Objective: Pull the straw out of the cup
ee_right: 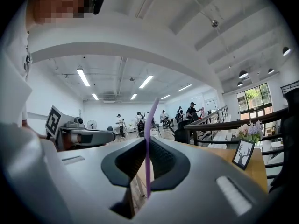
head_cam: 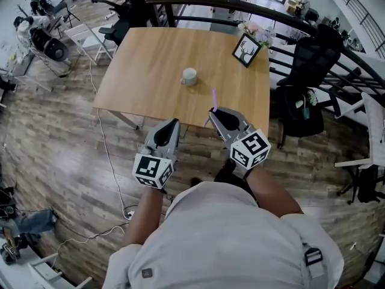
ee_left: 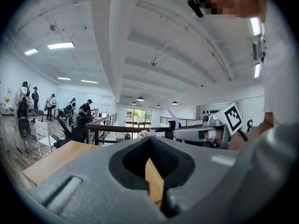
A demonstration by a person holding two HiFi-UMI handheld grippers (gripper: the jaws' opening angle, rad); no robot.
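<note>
A white cup stands on the wooden table, with no straw in it. The purple straw is upright, clear of the cup, over the table's near edge. My right gripper is shut on its lower part; in the right gripper view the straw runs up between the closed jaws of this gripper. My left gripper hangs beside it at the table's near edge, shut with nothing in it. In the left gripper view the left gripper is shut and empty, with the straw at the right.
A framed deer picture and flowers stand at the table's far right corner. A black office chair is right of the table and a dark railing behind it. A white folding chair stands at far left, with people farther off.
</note>
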